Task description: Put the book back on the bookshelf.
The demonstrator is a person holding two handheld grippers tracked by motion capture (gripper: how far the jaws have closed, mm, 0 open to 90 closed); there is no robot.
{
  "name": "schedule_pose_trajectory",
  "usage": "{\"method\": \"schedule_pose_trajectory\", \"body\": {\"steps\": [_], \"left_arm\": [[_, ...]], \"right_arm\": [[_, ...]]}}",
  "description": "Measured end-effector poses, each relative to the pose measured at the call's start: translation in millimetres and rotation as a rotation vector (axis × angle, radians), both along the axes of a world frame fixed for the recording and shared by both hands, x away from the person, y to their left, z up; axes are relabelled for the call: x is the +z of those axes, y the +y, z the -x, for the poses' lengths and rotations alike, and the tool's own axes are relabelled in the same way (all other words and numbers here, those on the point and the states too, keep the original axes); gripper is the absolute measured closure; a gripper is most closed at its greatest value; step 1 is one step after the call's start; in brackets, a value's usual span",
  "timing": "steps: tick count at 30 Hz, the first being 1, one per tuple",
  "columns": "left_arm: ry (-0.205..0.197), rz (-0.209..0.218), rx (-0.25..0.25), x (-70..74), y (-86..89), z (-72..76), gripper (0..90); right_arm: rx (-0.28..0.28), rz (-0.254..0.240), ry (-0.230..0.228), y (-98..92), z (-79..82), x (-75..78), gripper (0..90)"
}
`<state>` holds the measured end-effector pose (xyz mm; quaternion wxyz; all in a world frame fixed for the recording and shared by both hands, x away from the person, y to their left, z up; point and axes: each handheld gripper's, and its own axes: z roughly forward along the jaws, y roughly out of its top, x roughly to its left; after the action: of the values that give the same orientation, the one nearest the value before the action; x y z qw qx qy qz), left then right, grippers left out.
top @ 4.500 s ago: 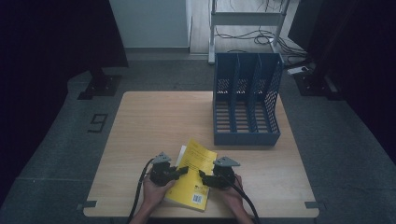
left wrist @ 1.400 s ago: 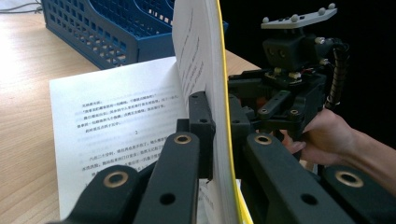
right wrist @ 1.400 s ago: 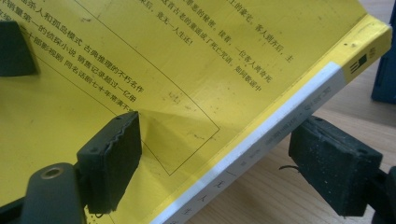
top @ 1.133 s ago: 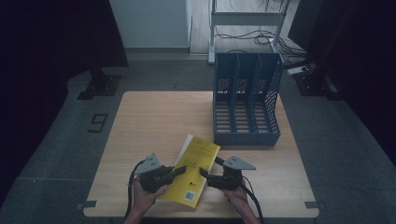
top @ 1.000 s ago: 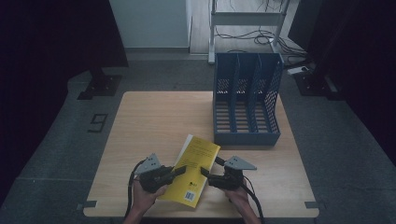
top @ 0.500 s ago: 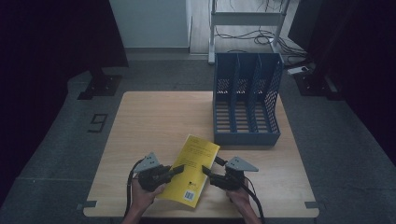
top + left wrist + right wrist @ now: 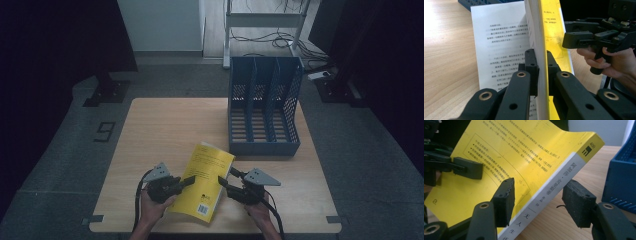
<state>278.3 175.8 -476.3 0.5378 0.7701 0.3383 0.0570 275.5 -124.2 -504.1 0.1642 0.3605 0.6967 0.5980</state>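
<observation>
At the near edge of the tabletop (image 7: pixel 165 125), the yellow book (image 7: pixel 202 181) lies tilted, long axis running near-to-far. The left gripper (image 7: pixel 539 75) pinches its page edge; the right gripper (image 7: pixel 539 197), jaws spread and closing, straddles the spine, seemingly not yet touching.

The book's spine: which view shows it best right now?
The right gripper view: the book's spine runs white with printed characters between that gripper's open jaws, which have just been closing. The high view shows the book from above, yellow cover up, spine edge too small to read. The left gripper view shows its page edges clamped, not the spine.
</observation>
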Motion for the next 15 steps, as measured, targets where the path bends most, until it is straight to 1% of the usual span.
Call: {"method": "schedule_pose_trajectory", "body": {"steps": [4, 6, 9, 10, 12, 15], "left_arm": [[0.002, -0.003, -0.007, -0.9, -1.1, -0.1, 85.9], [0.012, 0.0, -0.026, -2.4, -2.1, -0.7, 85.6], [0.016, 0.0, -0.033, -3.8, -2.9, -1.4, 85.2], [0.02, 0.006, -0.035, -4.3, -2.1, -2.1, 85.1], [0.023, 0.011, -0.035, -4.8, -1.8, -2.6, 85.1], [0.024, 0.009, -0.031, -5.4, -2.6, -2.6, 84.8]], "right_arm": [[0.017, -0.007, 0.0, -0.6, 0.1, 0.3, 44.6], [0.064, -0.04, 0.01, -2.1, -0.1, 0.2, 47.2], [0.075, -0.032, 0.001, -0.6, 1.3, 0.9, 49.4], [0.068, -0.023, -0.005, 0.4, 2.1, 1.6, 52.2], [0.063, -0.019, -0.006, 0.5, 2.2, 1.7, 53.0], [0.053, -0.023, 0.007, 0.5, 1.4, 1.8, 55.2]]}}
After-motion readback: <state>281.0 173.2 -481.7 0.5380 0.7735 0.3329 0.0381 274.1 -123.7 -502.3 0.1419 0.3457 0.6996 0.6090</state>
